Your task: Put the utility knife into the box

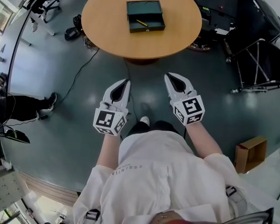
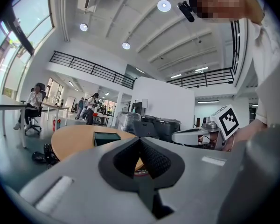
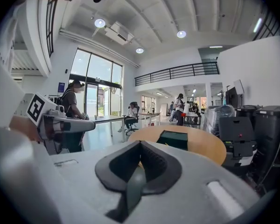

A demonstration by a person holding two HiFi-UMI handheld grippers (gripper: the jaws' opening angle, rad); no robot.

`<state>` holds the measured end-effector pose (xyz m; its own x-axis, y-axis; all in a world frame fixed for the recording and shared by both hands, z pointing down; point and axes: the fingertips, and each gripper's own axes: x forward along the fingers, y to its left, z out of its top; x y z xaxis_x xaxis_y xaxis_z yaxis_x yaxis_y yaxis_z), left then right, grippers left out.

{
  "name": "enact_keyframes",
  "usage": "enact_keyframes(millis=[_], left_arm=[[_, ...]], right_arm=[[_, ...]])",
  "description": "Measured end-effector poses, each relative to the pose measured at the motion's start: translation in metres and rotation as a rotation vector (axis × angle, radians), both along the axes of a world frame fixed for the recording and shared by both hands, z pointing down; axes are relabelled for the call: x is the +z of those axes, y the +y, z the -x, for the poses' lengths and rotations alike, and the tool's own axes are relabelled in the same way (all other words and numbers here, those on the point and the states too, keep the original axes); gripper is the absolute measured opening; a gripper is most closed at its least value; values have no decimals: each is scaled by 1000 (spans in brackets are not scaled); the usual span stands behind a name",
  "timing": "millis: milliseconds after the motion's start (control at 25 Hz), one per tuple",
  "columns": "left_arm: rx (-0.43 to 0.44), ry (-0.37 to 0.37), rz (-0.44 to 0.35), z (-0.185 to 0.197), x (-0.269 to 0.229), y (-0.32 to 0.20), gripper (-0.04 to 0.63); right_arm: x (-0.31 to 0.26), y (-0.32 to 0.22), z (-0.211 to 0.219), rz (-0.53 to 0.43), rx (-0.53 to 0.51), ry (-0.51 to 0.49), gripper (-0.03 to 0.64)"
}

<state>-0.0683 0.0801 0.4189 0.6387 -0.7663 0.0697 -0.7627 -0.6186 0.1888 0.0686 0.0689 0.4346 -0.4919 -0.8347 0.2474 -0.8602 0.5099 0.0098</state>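
A dark green box (image 1: 145, 16) lies open on a round wooden table (image 1: 102, 27) ahead of me. A thin yellow utility knife (image 1: 141, 22) rests inside the box's tray. The same box (image 2: 106, 138) shows on the table in the left gripper view, and the box (image 3: 173, 139) is also in the right gripper view. My left gripper (image 1: 126, 82) and right gripper (image 1: 168, 76) hang side by side over the floor, short of the table. Both are shut with nothing between the jaws.
Dark grey floor (image 1: 74, 125) lies between me and the table. A black cable (image 1: 77, 76) runs across it at left. Black equipment and a folding stand (image 1: 259, 66) sit at right, a cardboard box (image 1: 250, 153) at lower right. An office chair (image 1: 42, 6) stands at far left.
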Motion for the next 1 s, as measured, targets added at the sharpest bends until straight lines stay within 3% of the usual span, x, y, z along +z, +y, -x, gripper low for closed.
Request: enact_keyframes(millis=[680,1000], left_arm=[[-20,19,-3,-37,-5,48,14],[-36,3,-16,-32,-8,48,14]], right_arm=[[5,47,-14,28,-74,14,-8],[0,48,-6,10,-96,1,-8]])
